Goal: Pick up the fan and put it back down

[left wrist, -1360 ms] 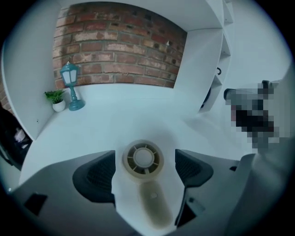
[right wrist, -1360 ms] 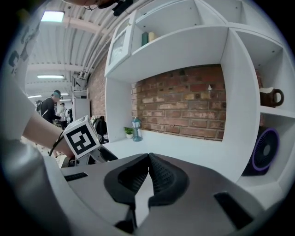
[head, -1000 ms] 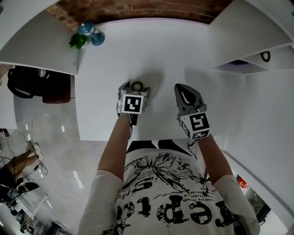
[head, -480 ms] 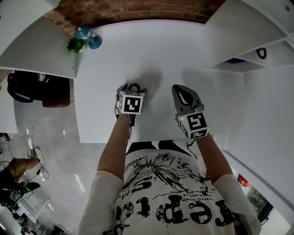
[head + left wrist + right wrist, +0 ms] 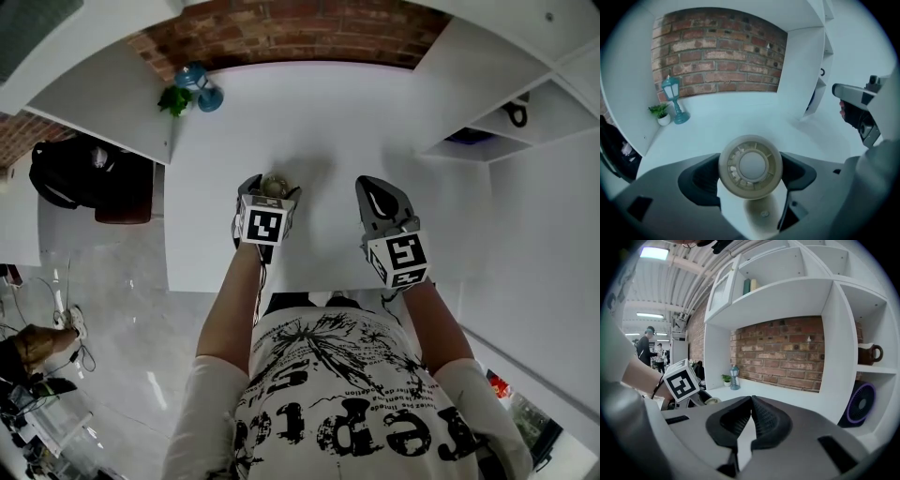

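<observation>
Fan (image 5: 750, 166) is dead centre in my left gripper (image 5: 272, 187): the jaws are clamped on the round head, one pad on each side, at its widest part. The foot shows just below the head. I can't tell from here whether it's resting on the table (image 5: 337, 122) or just off it.

The hold looks centred, which is what I want on a round shell, since a grip off the widest line would likely let it squirt out. So I go with an even squeeze and no more, because that plastic grille looks light. I lift straight up, wrist level, nice and slow, as the foot may swing if the head pivots. I come down the same line, get the foot flat on the table, and only then let the jaws part.

My right gripper (image 5: 380, 194) hangs over the table off to the right, apart from the fan, with its jaws pressed together on nothing. Best it stays out of this.
</observation>
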A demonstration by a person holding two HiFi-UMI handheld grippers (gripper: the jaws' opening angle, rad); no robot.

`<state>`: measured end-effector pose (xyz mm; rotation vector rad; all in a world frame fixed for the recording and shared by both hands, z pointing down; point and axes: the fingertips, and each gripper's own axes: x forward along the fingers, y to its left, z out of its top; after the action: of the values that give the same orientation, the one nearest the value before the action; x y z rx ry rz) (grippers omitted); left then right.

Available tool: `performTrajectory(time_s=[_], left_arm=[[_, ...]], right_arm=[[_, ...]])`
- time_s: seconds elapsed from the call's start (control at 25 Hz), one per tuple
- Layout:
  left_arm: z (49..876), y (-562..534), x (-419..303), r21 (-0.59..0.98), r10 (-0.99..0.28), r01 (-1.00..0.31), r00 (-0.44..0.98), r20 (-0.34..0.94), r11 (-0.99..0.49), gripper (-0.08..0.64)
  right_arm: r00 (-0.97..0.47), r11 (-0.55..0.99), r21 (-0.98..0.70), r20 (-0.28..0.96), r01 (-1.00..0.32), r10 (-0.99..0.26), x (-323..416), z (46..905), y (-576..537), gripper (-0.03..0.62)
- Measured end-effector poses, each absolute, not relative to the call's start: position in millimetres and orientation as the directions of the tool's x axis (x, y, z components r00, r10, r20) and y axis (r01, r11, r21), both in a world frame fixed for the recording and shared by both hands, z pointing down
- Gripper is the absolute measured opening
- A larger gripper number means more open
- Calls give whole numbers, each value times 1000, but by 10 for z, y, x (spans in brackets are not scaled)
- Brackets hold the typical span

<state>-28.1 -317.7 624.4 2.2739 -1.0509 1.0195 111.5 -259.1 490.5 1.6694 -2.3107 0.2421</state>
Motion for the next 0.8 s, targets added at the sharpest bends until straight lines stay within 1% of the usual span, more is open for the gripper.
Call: performTrajectory(time_s=[0.2, 0.32, 0.48, 0.6, 0.68, 0.8], left_arm=[[5527, -3115, -257, 40, -551, -755, 513, 658, -654, 385], [5024, -3049, -267, -8, -618, -742, 552, 560, -670, 387], [4303, -2875, -259, -27, -669, -723, 623, 406, -690, 385], [3805, -2681, -206, -62, -679, -691, 682, 271, -720, 385], [3523, -2526, -156, -80, -660, -658, 730, 178, -749, 385], [3235, -2316, -131, -110, -627, -618, 775, 85, -779, 385]], right_arm=[[-294, 317, 47, 269, -947, -917, 1069, 4562, -2433, 15], [-288, 307, 58, 225, -950, -931, 1056, 4305, -2356, 15], [-284, 299, 72, 162, -952, -945, 1050, 3929, -2257, 15], [-283, 294, 83, 118, -952, -952, 1092, 3705, -2168, 15], [-280, 288, 84, 90, -954, -956, 1132, 3579, -2112, 15], [-281, 284, 80, 49, -955, -958, 1163, 3389, -2020, 15]])
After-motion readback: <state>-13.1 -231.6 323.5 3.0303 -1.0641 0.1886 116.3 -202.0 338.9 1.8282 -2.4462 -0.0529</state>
